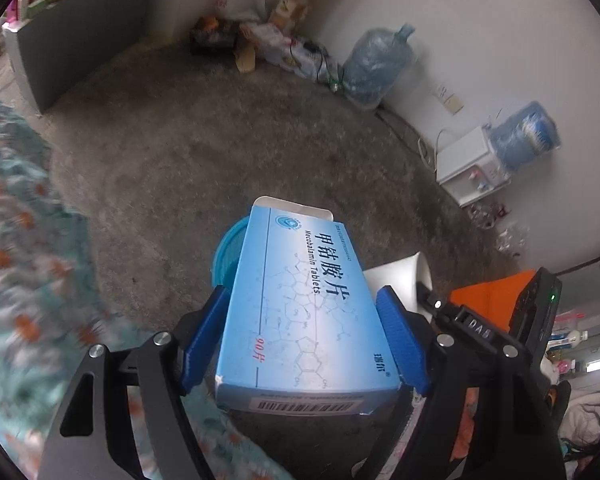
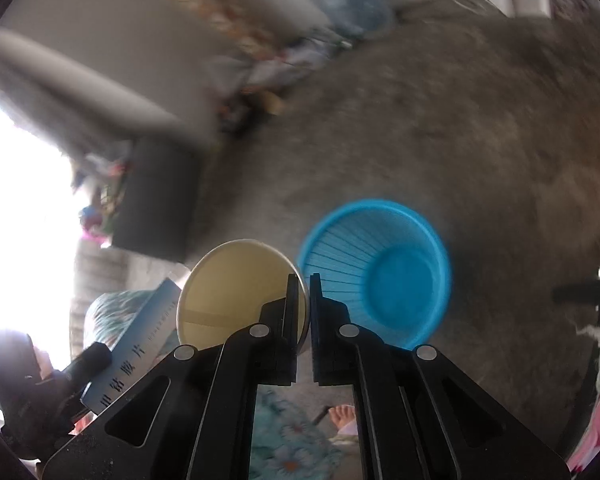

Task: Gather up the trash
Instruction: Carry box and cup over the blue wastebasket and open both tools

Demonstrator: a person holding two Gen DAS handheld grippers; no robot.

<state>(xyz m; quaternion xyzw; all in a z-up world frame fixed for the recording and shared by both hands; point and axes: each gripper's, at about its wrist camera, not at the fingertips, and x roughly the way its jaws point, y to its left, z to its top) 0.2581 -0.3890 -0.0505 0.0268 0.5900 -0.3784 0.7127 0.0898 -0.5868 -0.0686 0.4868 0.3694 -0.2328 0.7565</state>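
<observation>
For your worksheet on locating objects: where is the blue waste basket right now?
In the right wrist view the blue waste basket stands on the grey floor, just right of the paper cup in the right claw.

Open floor around the bin, clutter kept to the walls

The blue bin [image 2: 376, 268] stands alone on bare grey floor [image 1: 204, 152], its mouth unobstructed; the floral bedding [image 1: 16, 240] crowds the left side, while water jugs [image 1: 376, 64], a white dispenser [image 1: 470, 164] and bagged clutter [image 1: 260, 36] line the far walls, well apart.
</observation>
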